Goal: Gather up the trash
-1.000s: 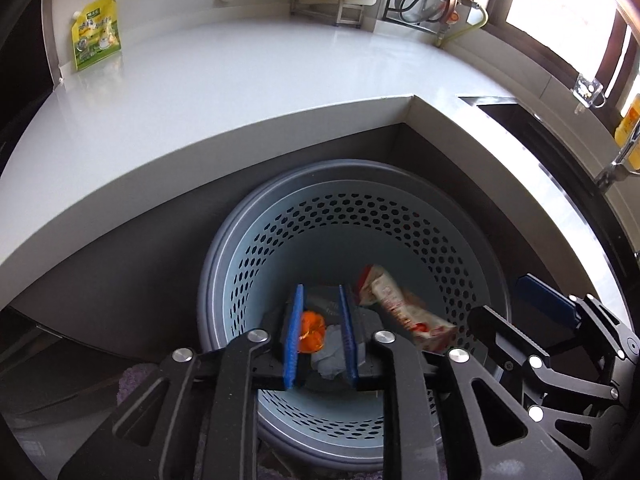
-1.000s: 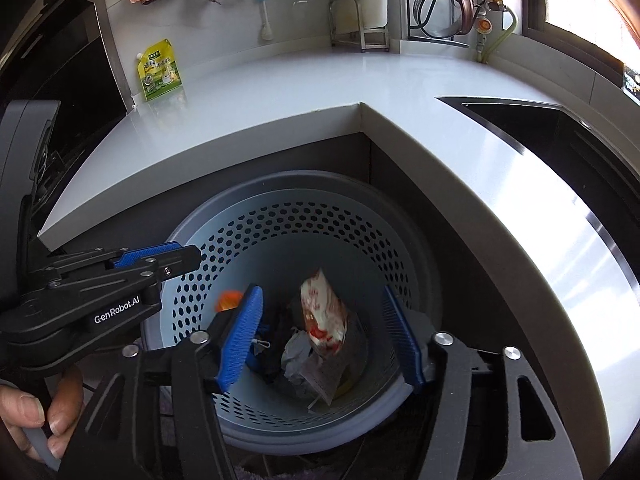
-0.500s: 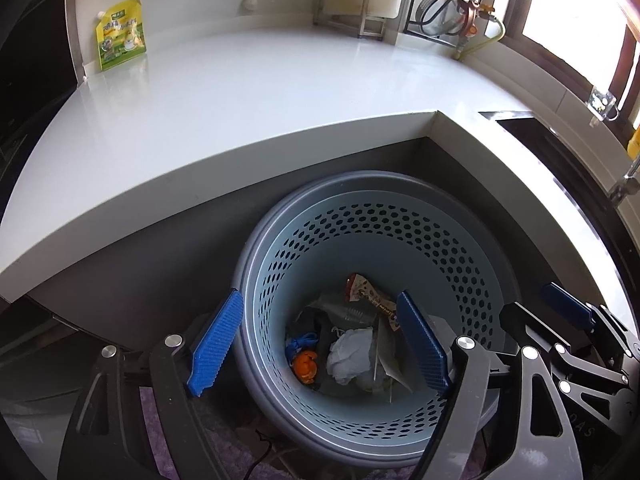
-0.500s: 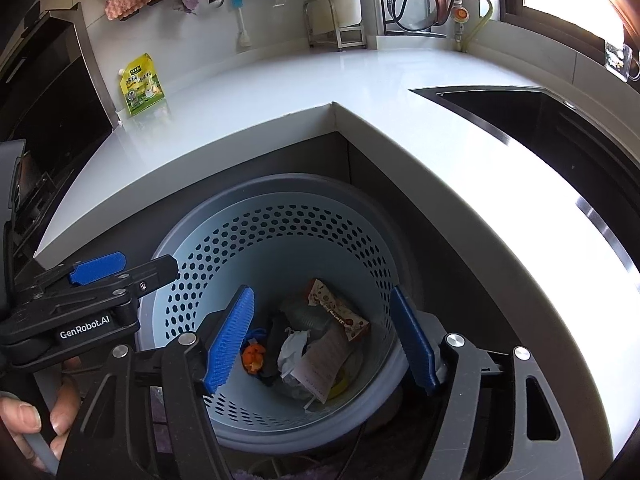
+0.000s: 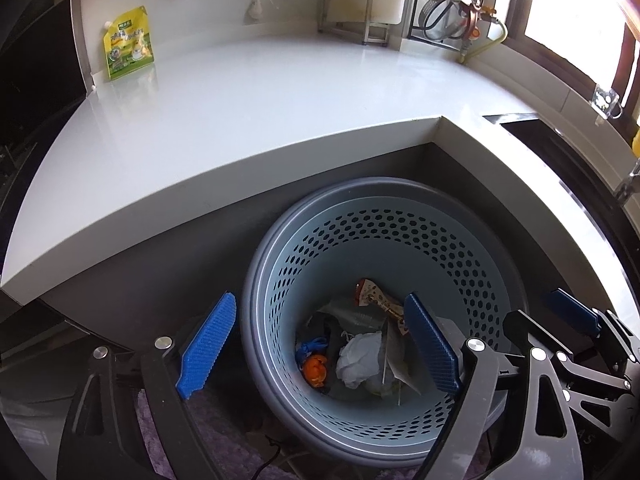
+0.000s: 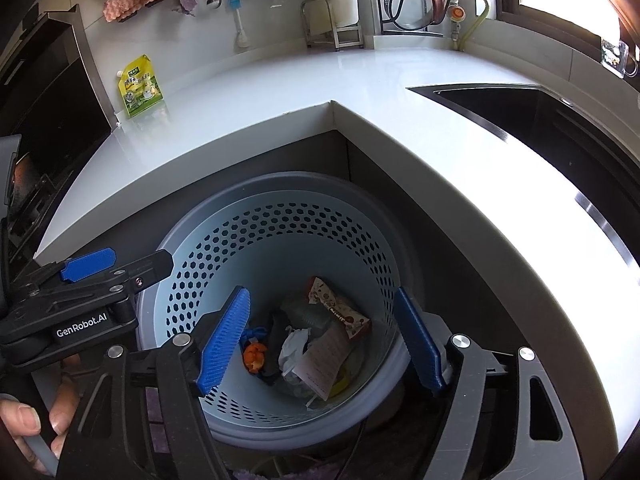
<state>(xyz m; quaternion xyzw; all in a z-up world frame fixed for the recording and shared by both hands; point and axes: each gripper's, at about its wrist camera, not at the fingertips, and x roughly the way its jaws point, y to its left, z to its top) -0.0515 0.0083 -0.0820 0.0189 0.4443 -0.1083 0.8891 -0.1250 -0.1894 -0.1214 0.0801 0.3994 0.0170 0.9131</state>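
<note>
Left gripper [image 5: 320, 344]: your fingers [image 5: 208, 344] stand wide and are opening further; nothing is pinched between them. They hang above the near rim of the bin, one finger outside the rim and the other over its inside.

Right gripper [image 6: 324, 340]: also spread and opening, holding nothing. Both fingers [image 6: 226, 336] frame the inside of the bin from above; neither touches the trash.

Bin [image 5: 460, 248]: a pale blue perforated basket with a grey rim, standing on the floor, tucked into the inner corner below the counter [image 5: 260, 104].

Trash in the bin: at the bottom lie a snack wrapper [image 6: 340, 312], a crumpled white tissue [image 5: 358, 354], a printed paper slip [image 6: 324, 356], something small and orange [image 5: 314, 368] and a bit of blue string [image 5: 314, 345]. All rest loose in one heap.

Counter: its white top looks clear of scraps. Only a green and yellow pouch [image 5: 128, 44] leans against the back wall, well apart from you. Whether it counts as trash I cannot tell; it looks full and sealed.

Handling, should you take the pouch: expect soft, glossy film that buckles and may slip. Pinch it flat across the upper body, just under the spout, so that it hangs without folding. It probably has some weight if liquid is inside.

Handling of the wrappers and tissue: feather-light, limp, nothing fragile. A shallow pinch on any raised fold would do.

Progress: judging from the bare counter, the collecting looks nearly done.
</note>
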